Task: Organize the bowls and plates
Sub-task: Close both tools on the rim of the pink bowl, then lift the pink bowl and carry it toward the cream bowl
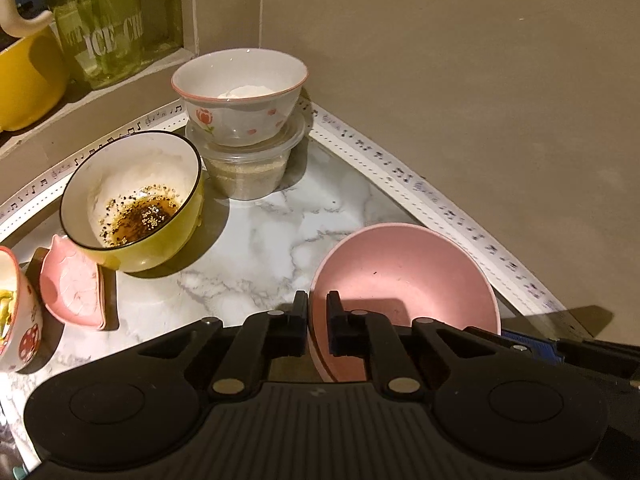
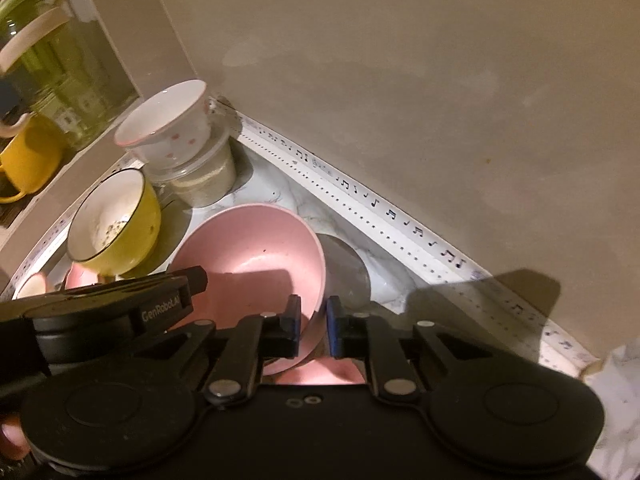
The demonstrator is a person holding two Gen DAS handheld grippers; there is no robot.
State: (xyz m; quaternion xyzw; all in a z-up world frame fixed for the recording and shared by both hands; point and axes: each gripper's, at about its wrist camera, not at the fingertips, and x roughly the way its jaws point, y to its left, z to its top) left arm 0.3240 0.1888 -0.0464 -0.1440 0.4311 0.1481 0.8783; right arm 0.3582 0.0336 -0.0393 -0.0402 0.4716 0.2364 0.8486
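Observation:
A plain pink bowl (image 1: 404, 276) is tilted above the marble counter (image 1: 260, 240) near the wall corner. My left gripper (image 1: 317, 320) is shut on its near-left rim, one finger inside the bowl and one outside. In the right wrist view the same pink bowl (image 2: 248, 248) is pinched at its right rim by my right gripper (image 2: 313, 320), also shut on it. The left gripper's black body (image 2: 120, 300) shows at the left of that view. A yellow-green bowl (image 1: 132, 204) with dark sauce and seeds stands to the left.
A white flowered bowl (image 1: 240, 92) sits on a clear plastic tub (image 1: 248, 168) in the far corner. A pink leaf dish (image 1: 72, 288) and a mushroom mug (image 1: 16, 320) lie at the left. A yellow mug (image 1: 24, 80) and glass jar (image 1: 104, 20) fill the niche. Walls close off back and right.

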